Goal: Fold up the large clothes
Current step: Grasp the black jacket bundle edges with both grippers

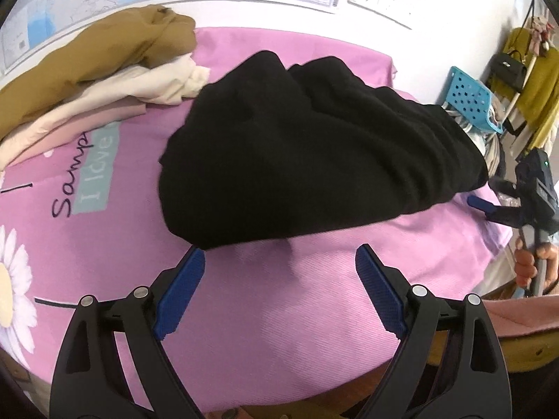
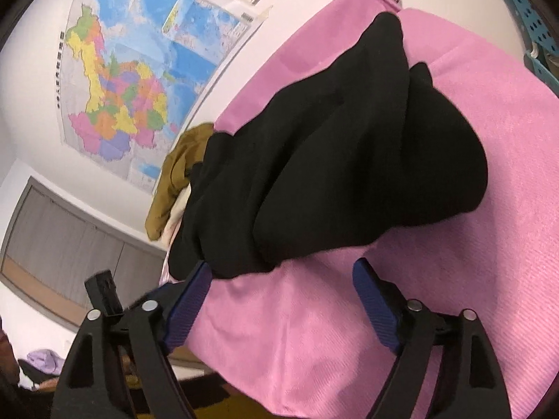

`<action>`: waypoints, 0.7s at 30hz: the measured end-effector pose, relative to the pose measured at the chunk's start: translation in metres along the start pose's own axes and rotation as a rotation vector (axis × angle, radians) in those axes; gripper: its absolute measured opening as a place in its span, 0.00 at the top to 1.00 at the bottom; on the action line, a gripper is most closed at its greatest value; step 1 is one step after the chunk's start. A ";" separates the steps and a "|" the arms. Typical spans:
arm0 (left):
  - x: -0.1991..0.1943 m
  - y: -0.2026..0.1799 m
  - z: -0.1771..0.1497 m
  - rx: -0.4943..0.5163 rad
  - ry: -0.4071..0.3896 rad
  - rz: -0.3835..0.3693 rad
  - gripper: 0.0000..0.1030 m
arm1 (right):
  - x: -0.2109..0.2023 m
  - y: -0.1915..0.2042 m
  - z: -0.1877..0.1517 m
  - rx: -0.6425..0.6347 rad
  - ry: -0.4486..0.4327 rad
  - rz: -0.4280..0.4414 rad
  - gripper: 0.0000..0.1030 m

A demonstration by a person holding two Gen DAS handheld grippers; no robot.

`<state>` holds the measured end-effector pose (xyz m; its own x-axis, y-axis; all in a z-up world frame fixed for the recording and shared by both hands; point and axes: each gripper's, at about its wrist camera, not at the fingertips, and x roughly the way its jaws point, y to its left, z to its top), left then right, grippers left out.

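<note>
On the pink cloth that covers the bench, toward its far side, we see the black garment lying in a loosely bunched, partly folded heap, its near edge just ahead of our left gripper. We hold the left gripper wide open over bare pink cloth, nothing between its blue pads; its left fingertip sits right at the garment's near corner, though we cannot tell whether it touches. At the bench's right edge the right gripper points in at the garment's right end, a hand wrapped around its handle. From the right wrist view, the right gripper also stands wide open, gripping nothing, with the black garment lying just ahead of its fingertips. At the far left corner of the bench we see a pile of folded clothes, mustard-brown on top of cream and pale pink. A map hangs on the wall behind.
</note>
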<state>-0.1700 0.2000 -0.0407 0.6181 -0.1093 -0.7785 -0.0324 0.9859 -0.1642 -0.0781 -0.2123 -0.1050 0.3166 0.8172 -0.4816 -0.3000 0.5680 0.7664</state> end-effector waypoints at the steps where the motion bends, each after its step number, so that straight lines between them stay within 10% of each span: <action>1: 0.003 0.000 0.000 -0.003 0.007 -0.008 0.15 | 0.001 0.000 0.001 0.004 -0.006 -0.007 0.20; 21: 0.077 0.029 0.040 -0.376 0.095 -0.428 0.05 | 0.030 0.006 0.026 0.156 -0.114 -0.090 0.08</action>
<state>-0.0923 0.2254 -0.0812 0.5649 -0.5169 -0.6432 -0.0824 0.7402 -0.6673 -0.0474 -0.1867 -0.1041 0.4383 0.7425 -0.5065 -0.1262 0.6088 0.7833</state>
